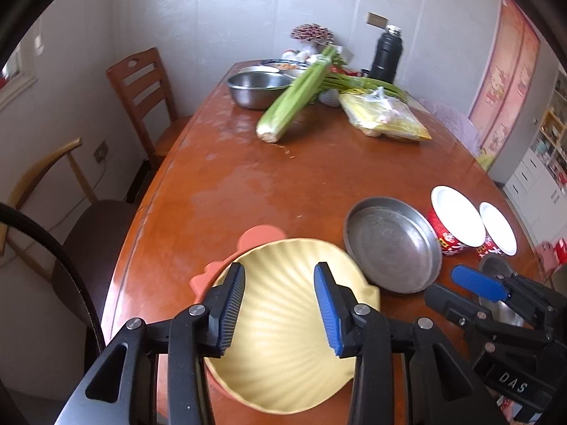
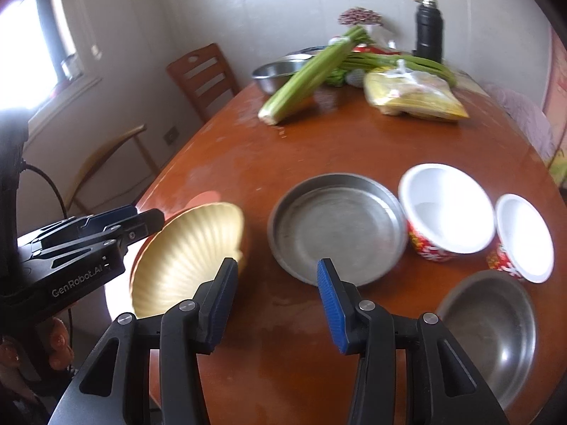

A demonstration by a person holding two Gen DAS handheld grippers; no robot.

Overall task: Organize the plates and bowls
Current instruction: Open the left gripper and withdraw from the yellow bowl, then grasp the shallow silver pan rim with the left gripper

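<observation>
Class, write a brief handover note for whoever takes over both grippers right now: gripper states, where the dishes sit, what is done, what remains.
Left gripper: open, above the yellow shell plate, holding nothing.
Right gripper: open, empty, near the steel pan.
Shell plate lies on a pink plate. Two red bowls stand right of the pan; steel bowl nearest.
Done: shell plate sits on the pink one.
Left: pan and bowls unstacked.
</observation>
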